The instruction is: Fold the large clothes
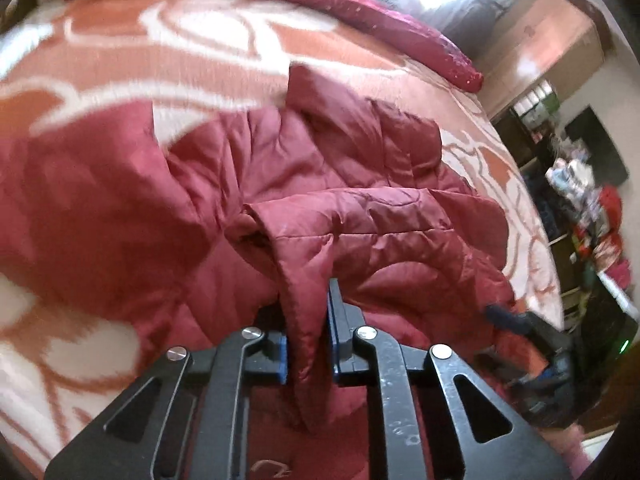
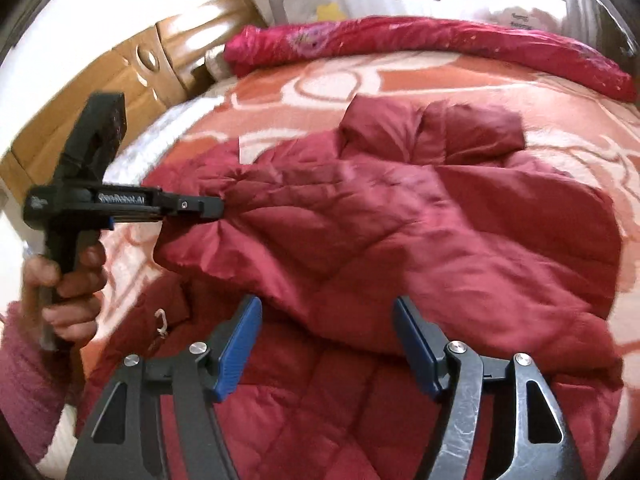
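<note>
Left gripper [image 1: 307,344] is closed on a folded edge of the dark red quilted jacket [image 2: 400,232] — the fabric is pinched between its blue pads [image 1: 333,336]. The jacket lies spread and partly folded on the bed [image 2: 440,76]. Right gripper [image 2: 327,344] hangs over the jacket, jaws wide apart — holding nothing.

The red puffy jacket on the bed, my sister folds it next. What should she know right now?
Left gripper: shut on a lifted edge of the red quilted jacket, pulling it up off the bed.
Right gripper: open, empty, hovering over the jacket's near part.
The jacket lies crumpled on the orange and white blanket; a rolled red quilt lies along the far side.
Done: one edge gripped.
Left: lay the fold over, smooth it and finish folding.
</note>
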A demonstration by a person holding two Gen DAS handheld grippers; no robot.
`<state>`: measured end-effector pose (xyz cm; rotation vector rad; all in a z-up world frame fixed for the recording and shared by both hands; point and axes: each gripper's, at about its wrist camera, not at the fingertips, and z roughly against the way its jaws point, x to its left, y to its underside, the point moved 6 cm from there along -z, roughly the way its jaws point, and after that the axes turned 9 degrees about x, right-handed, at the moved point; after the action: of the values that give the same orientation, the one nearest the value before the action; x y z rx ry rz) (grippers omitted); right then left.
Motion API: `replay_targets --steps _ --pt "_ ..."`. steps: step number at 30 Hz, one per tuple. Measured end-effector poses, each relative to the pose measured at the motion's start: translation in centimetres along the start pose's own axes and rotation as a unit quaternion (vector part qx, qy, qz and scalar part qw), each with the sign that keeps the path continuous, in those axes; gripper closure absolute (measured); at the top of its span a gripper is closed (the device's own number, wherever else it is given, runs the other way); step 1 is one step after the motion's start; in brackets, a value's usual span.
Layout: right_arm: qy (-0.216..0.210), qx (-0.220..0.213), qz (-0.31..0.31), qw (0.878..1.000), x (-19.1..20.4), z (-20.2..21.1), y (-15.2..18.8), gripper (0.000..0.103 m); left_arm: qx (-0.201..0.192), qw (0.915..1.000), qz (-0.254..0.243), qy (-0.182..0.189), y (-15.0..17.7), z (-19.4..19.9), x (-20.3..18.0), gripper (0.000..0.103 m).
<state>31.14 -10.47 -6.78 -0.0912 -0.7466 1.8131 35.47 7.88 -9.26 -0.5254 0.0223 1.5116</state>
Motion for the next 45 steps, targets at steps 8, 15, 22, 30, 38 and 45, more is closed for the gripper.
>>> replay_targets --steps 8,15,22,30,38,45 --pt "0.043 -0.028 -0.139 0.989 -10.0 1.7 -0.4 0.035 -0.018 0.9840 -0.083 -0.157 -0.2 -1.1 -0.4 0.083" --pt "0.061 0.005 -0.154 0.986 -12.4 -1.5 0.8 0.037 -0.043 0.9836 -0.011 -0.175 1.4 0.7 2.6 0.071" --pt "0.066 0.004 -0.157 0.985 -12.6 -2.1 1.1 0.034 -0.041 0.9977 -0.026 -0.048 1.7 1.5 -1.1 0.071" --pt "0.071 0.013 -0.151 0.986 -11.9 -2.3 1.4 0.000 0.012 0.9980 -0.007 -0.061 1.3 -5.1 -0.1 0.071" --pt "0.076 0.014 -0.136 0.988 -11.9 -3.5 1.5 0.000 0.011 0.9992 0.002 -0.037 2.1 -5.4 1.7 0.074" --pt "0.098 0.015 -0.124 0.987 -11.9 -4.0 1.4 0.000 -0.002 0.9996 0.028 -0.010 2.5 -4.3 2.3 0.074"
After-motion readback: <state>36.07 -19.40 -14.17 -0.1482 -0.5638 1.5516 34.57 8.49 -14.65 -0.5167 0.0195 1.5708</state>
